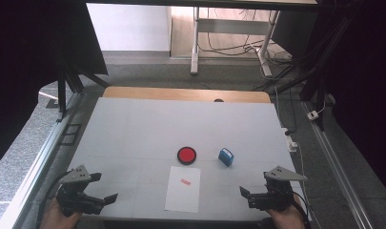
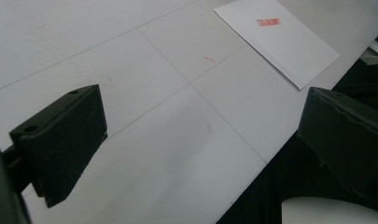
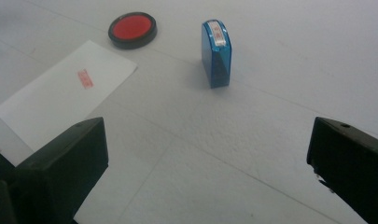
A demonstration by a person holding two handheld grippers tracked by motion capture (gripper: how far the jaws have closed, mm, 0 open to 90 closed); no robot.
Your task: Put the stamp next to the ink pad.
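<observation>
A white sheet of paper (image 1: 183,191) with a small red stamp imprint (image 1: 185,181) lies near the table's front edge. Behind it sit a round red ink pad (image 1: 187,155) in a black case and a blue stamp (image 1: 226,156). My left gripper (image 1: 105,187) is at the front left, open and empty, well left of the paper (image 2: 280,44). My right gripper (image 1: 247,196) is at the front right, open and empty. In the right gripper view the stamp (image 3: 216,53) stands ahead, with the ink pad (image 3: 132,29) and paper (image 3: 60,102) to its left.
The white table top (image 1: 143,129) has a wooden strip (image 1: 186,94) along its far edge. Metal frame rails (image 1: 38,162) run down both sides. Beyond the table stand desk legs and cables (image 1: 257,47) on the floor.
</observation>
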